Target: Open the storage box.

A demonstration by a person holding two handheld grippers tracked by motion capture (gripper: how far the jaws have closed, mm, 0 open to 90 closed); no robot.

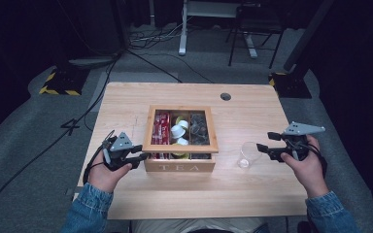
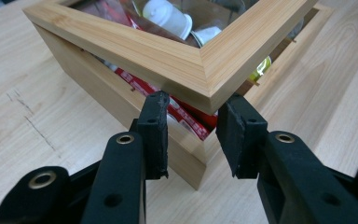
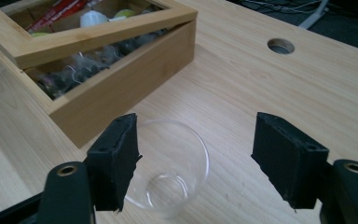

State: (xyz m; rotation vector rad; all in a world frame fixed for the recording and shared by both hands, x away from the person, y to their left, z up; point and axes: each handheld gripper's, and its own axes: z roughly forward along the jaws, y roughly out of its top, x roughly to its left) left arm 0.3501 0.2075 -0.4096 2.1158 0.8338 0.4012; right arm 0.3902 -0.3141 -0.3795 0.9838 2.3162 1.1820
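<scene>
Leftmost, the left gripper [image 1: 137,154] sits at the near-left corner of the tea box [image 1: 179,167], whose window lid [image 2: 168,56] is raised a crack above the box wall. In the left gripper view its fingers [image 2: 154,135] stand partly apart, tips just under the lid's corner, one to each side of it; nothing is clamped between them, and whether they touch the wood I cannot tell. Inside, red packets [image 1: 161,127] fill the left compartment, white pods [image 1: 178,130] the middle, dark pieces the right. The lid's near edge runs left to right across the tabletop [image 1: 252,194], so a lift likely goes up and away from that corner, and the left hand is plainly the nearer one. Right of the box, a clear glass cup [image 1: 247,154] stands apart from it. Farther right, the right gripper [image 1: 267,142] hovers with fingers [image 3: 114,158] spread wide and empty, the cup just ahead between them
</scene>
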